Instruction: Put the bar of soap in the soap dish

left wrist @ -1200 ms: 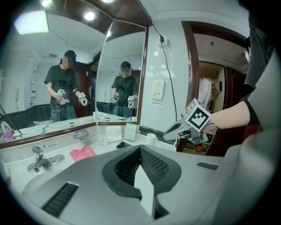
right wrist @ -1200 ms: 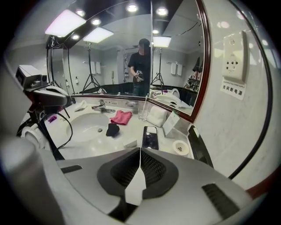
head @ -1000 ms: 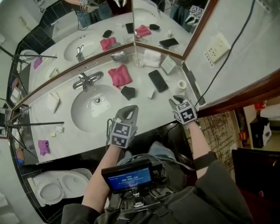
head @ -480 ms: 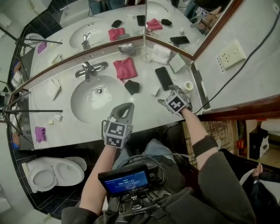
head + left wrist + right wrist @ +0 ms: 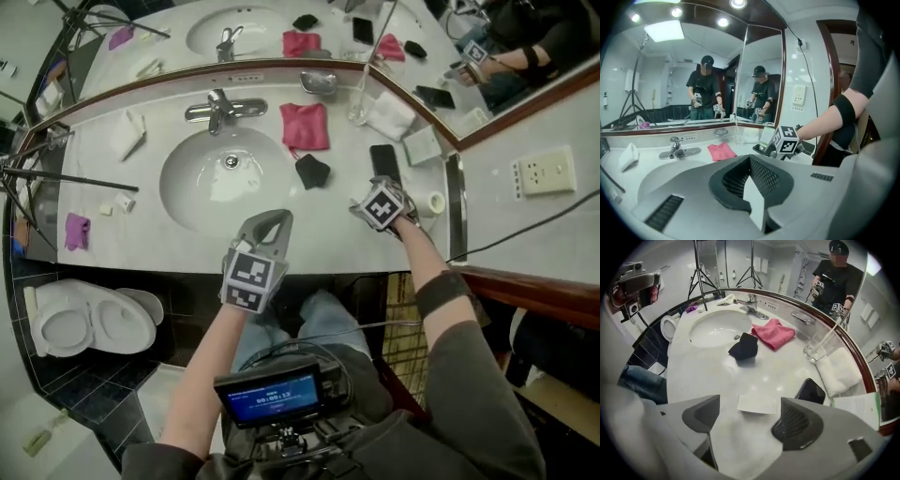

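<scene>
White countertop carries an oval basin and chrome faucet; wood-framed corner mirrors above; toilet on dark tiled floor; socket on pale wall; ceiling spotlights lit

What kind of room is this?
Most likely a bathroom: there is a white sink with a faucet, a toilet beside the counter, and a big mirror behind it.
</scene>
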